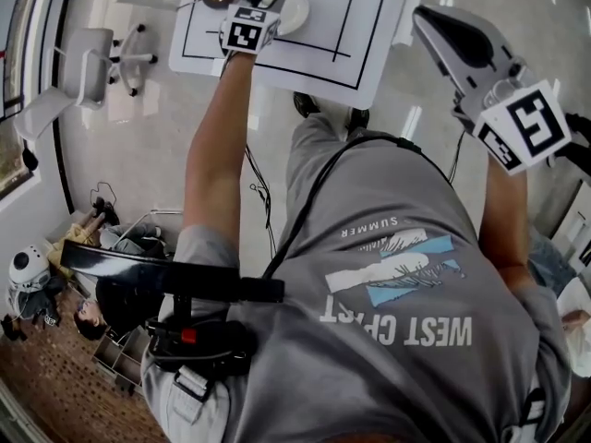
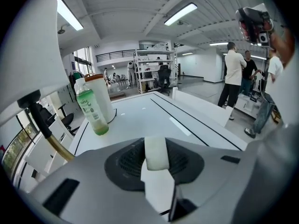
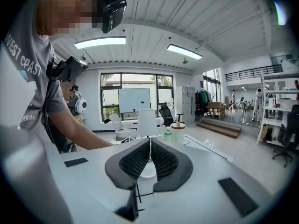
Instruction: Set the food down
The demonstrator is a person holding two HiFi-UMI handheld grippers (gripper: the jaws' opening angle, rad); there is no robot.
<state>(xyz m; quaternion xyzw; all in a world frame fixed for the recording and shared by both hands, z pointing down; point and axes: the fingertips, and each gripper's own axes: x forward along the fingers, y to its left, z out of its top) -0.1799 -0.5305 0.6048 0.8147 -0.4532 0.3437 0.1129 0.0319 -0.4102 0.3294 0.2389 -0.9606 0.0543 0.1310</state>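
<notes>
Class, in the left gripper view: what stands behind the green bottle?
A white canister with a brown lid. The bottle covers its lower left part, so whether they touch cannot be seen.

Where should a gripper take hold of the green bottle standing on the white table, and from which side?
Probably the middle of the green bottle, at its label, jaws level: it stands upright and its body is round and straight there. Come from the side that the left gripper view faces, because the tall white container stands close behind it.
</notes>
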